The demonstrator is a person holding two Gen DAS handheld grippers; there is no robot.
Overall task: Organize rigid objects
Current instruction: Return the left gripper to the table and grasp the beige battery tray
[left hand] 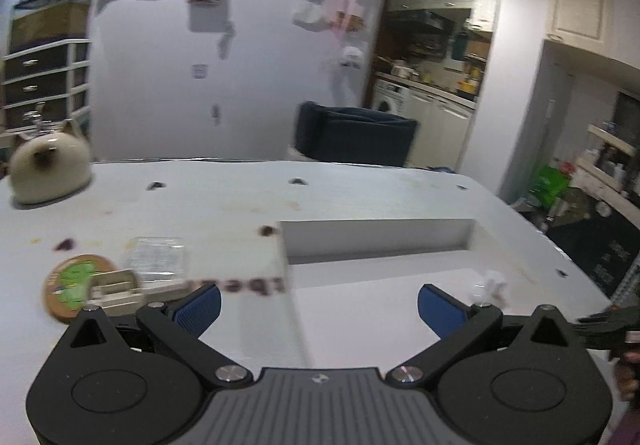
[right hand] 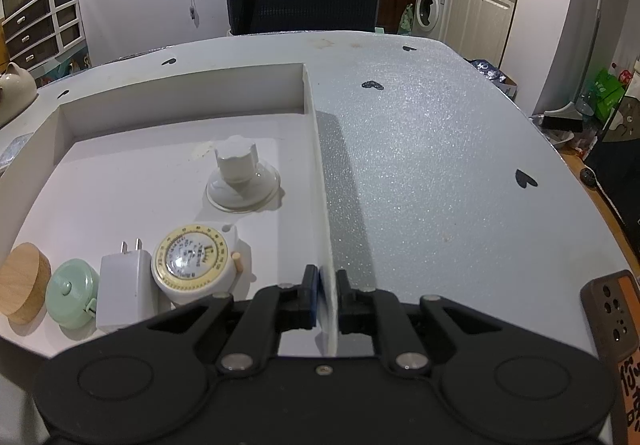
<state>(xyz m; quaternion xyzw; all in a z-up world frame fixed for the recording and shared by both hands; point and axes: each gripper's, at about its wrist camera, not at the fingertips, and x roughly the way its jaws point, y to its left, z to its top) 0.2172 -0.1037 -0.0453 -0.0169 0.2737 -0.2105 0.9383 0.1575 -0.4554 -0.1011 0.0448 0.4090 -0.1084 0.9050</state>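
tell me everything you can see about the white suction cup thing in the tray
The suction cup stands upright on the floor of the white tray, beyond the row of small items. It has a clear, glossy, flared base that looks soft and an opaque white lobed knob on top. Nothing touches it but the tray floor; both grippers are clear of it.
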